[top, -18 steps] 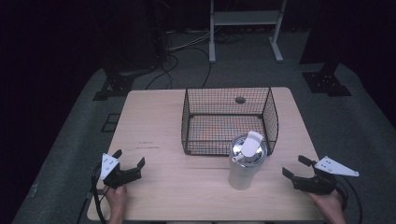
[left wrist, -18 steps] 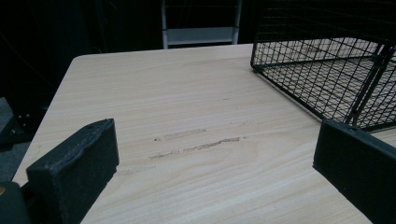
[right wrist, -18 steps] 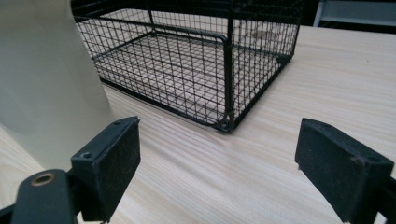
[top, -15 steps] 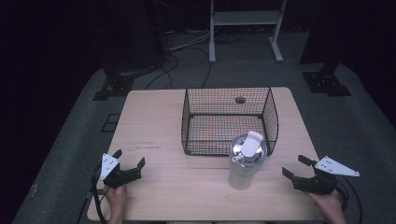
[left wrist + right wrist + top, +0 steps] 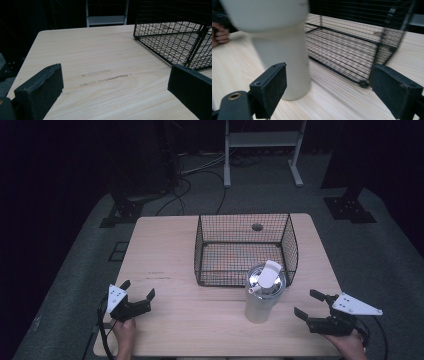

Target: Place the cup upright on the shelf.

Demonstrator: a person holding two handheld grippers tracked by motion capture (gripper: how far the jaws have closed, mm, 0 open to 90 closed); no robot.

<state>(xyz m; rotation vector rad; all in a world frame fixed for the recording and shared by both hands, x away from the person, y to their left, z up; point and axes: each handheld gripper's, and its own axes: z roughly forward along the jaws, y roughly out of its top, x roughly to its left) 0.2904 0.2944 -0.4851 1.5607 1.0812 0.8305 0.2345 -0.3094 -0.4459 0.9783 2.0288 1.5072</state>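
I see the worktop (image 5: 165, 245) carrying a wire basket (image 5: 245, 247); the tumbler (image 5: 264, 292) stands upright, long axis vertical, just before it. My 2 tools, left tool (image 5: 136, 296) and right tool (image 5: 309, 304), sit spread, holding nothing

Two hand-held claws, one at each near corner. The left claw (image 5: 136, 301) is black with two flat rectangular jaws, a pale three-cornered plate dotted with small holes on top, and a black cable trailing below. The right claw (image 5: 309, 307) is black too, carrying a longer pale three-cornered plate and a black cable. Up close, a brass-coloured ring sits at its jaw base.
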